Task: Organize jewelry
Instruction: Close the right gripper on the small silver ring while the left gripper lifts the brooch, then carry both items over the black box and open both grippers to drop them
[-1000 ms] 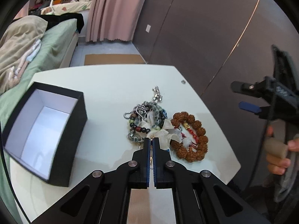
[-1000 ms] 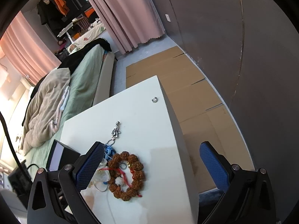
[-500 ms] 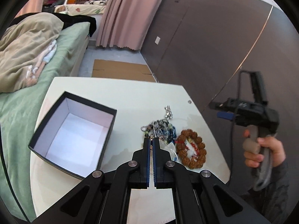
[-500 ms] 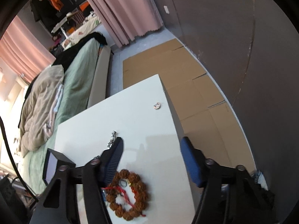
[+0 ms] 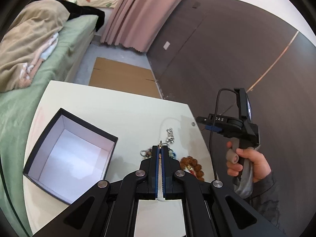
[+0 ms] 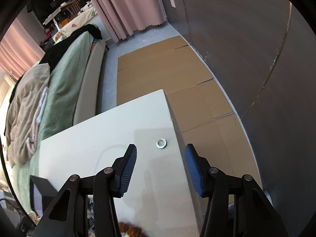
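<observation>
My left gripper [image 5: 160, 148] is shut on a thin piece of jewelry [image 5: 161, 142] whose small metal end shows above the fingertips, held over the jewelry pile [image 5: 169, 138] on the white table [image 5: 118, 110]. A brown bead bracelet [image 5: 190, 163] lies to the right of the pile. An open black box [image 5: 69, 154] with a white inside stands at the left. My right gripper [image 6: 160, 154] is open above the table's right edge, with a small silver ring [image 6: 161, 143] lying between its fingers. The box's corner [image 6: 41, 185] shows in the right wrist view.
A bed with green sheets [image 5: 39, 59] and a beige blanket [image 5: 25, 39] runs along the table's left. Flat cardboard [image 6: 167, 69] covers the floor beyond the table. A dark wall [image 6: 256, 49] stands to the right, pink curtains [image 5: 138, 19] behind.
My left gripper has lifted and pulled back from the pile while staying shut. My right gripper has moved forward over the silver ring and its fingers have narrowed.
</observation>
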`<move>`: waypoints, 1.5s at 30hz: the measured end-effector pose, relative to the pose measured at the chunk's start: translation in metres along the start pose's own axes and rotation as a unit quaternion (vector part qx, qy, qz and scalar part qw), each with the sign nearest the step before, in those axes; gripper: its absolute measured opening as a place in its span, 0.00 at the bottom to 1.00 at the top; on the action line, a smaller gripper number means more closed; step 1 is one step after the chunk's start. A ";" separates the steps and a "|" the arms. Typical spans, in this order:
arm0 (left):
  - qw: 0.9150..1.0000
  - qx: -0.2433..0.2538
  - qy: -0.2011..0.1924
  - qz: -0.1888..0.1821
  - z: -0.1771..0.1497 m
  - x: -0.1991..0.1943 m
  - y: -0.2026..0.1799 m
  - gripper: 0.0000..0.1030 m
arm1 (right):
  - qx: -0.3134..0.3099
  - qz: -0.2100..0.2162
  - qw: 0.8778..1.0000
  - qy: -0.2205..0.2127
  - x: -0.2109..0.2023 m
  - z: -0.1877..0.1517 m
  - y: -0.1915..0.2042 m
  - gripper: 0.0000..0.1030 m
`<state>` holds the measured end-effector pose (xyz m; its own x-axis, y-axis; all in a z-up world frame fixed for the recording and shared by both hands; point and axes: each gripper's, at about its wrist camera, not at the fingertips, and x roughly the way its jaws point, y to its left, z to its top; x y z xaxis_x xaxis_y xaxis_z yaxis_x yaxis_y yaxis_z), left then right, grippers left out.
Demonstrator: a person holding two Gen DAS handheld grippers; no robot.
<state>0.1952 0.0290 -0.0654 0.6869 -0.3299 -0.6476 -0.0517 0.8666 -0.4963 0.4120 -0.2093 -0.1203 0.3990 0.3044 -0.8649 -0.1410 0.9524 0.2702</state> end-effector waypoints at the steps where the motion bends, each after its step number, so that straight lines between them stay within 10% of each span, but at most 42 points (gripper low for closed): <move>1: 1.000 -0.002 0.002 0.002 0.002 0.001 0.000 0.01 | 0.000 0.001 1.000 0.004 0.003 0.001 0.000 0.41; 29: 0.999 -0.037 -0.004 0.028 0.000 -0.017 0.012 0.01 | -0.102 -0.104 0.989 0.025 0.027 0.003 0.030 0.14; 45: 0.996 -0.055 -0.045 0.044 0.002 -0.063 0.041 0.02 | -0.103 0.045 0.994 0.004 -0.035 -0.023 0.091 0.14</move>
<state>0.1514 0.0857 -0.0434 0.7387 -0.2146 -0.6389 -0.1908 0.8426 -0.5036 0.3644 -0.1340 -0.0750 0.3685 0.3872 -0.8452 -0.3585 0.8980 0.2551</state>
